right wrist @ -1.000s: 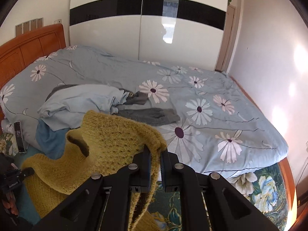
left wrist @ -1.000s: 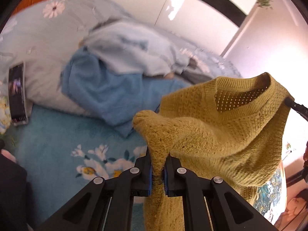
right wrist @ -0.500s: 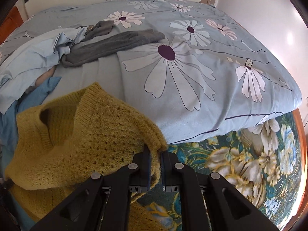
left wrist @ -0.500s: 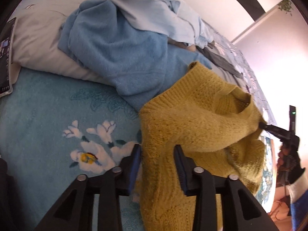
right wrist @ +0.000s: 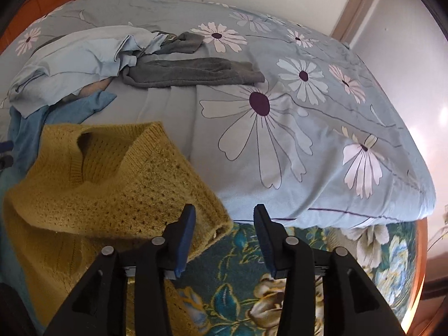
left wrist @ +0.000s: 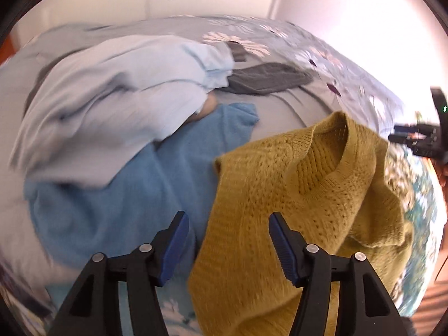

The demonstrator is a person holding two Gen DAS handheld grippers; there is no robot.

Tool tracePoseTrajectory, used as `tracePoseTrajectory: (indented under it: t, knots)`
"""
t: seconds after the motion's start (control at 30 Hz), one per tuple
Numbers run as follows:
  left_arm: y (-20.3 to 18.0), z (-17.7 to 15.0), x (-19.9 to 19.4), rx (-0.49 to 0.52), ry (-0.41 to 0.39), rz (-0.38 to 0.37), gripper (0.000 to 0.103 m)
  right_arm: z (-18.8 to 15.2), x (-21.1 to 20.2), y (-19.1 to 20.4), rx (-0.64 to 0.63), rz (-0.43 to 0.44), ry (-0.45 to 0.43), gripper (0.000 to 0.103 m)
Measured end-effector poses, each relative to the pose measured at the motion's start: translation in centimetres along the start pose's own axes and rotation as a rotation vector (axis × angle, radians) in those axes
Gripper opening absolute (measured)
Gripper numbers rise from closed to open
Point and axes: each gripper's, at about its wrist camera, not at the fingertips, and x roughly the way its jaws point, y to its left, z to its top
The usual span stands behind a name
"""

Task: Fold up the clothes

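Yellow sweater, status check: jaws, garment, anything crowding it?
Left gripper and right gripper: jaws open, holding nothing. Yellow sweater lies rumpled at the bed edge, unfolded. Blue towel alongside its left.

Sweater (right wrist: 117, 184) coarse open knit; duvet (right wrist: 308, 140) seemingly smooth cloth.

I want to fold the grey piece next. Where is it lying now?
In the right wrist view, the grey garment lies flat on the floral duvet, upper middle, beside the light blue clothes pile and beyond the yellow sweater.
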Motion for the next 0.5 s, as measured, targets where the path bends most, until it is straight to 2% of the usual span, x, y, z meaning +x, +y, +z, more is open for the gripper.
tracePoseTrajectory:
  t: [0.2, 0.37, 0.5]
  knots:
    - [-2.2, 3.5, 4.3, 0.197, 0.065, 0.016, 0.066, 1.4, 2.3, 0.3, -0.082, 0.105, 0.042, 0.056]
    - [-1.9, 5.0, 7.7, 0.206, 0.155, -0.040, 0.067, 1.9, 5.3, 1.1, -0.111, 0.146, 0.096, 0.056]
    - [-2.2, 5.1, 8.2, 0.233, 0.154, -0.039, 0.067, 2.1, 6.1, 1.5, -0.099, 0.174, 0.106, 0.056]
